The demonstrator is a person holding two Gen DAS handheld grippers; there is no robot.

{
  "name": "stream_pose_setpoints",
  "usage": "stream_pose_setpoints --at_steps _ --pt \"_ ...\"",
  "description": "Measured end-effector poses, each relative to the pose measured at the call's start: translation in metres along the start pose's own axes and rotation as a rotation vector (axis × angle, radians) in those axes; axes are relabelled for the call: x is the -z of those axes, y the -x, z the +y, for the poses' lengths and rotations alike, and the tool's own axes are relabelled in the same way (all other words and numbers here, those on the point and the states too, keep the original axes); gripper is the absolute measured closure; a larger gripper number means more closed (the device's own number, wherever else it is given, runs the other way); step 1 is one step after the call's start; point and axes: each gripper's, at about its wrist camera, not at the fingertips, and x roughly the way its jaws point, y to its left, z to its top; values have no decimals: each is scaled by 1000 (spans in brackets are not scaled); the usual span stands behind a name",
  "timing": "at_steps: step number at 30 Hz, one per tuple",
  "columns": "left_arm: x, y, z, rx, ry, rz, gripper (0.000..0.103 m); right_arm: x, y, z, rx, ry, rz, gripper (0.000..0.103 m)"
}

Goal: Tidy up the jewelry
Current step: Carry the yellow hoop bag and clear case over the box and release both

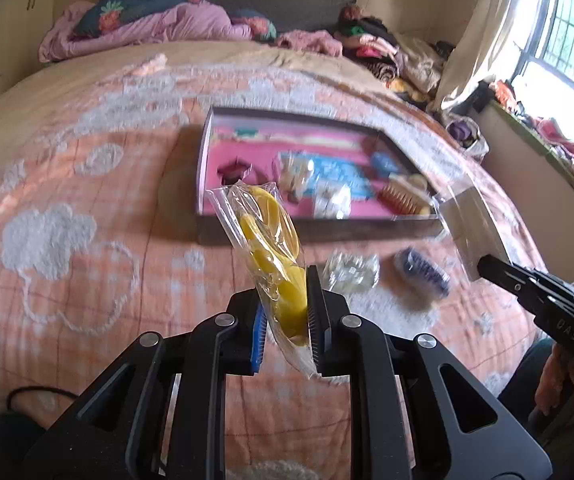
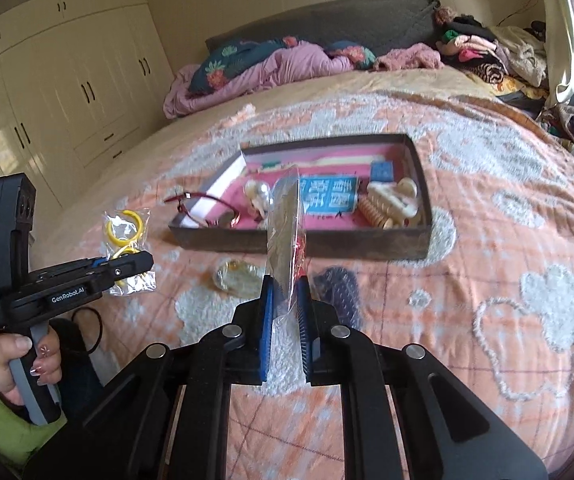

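Here, each gripper pinches a clear packet above the bed.

The left gripper [image 1: 287, 316] is pressed together on a bag of yellow rings [image 1: 269, 240]; the right gripper [image 2: 285, 320] is clamped on a flat clear packet [image 2: 287, 224] with something red inside. Just beyond them on the orange bedspread [image 2: 487, 240] lie a pale hair clip [image 2: 239, 276] and a dark comb clip [image 2: 339, 284], close to the near edge of the pink-lined tray [image 2: 415, 236] of trinkets in the middle of the bed.
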Motion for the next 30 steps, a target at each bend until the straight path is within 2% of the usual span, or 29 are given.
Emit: stream_pose_setpoints --at_steps 7,16,30 --pt "-27 14 -9 13 -10 -67 92 -22 16 -1 8 4 -61 92" --pt "-57 13 -19 21 -29 -112 92 -53 26 -7 24 3 -132 92" --pt "-85 -4 -38 45 -64 -118 93 -89 33 -20 67 5 -204 92"
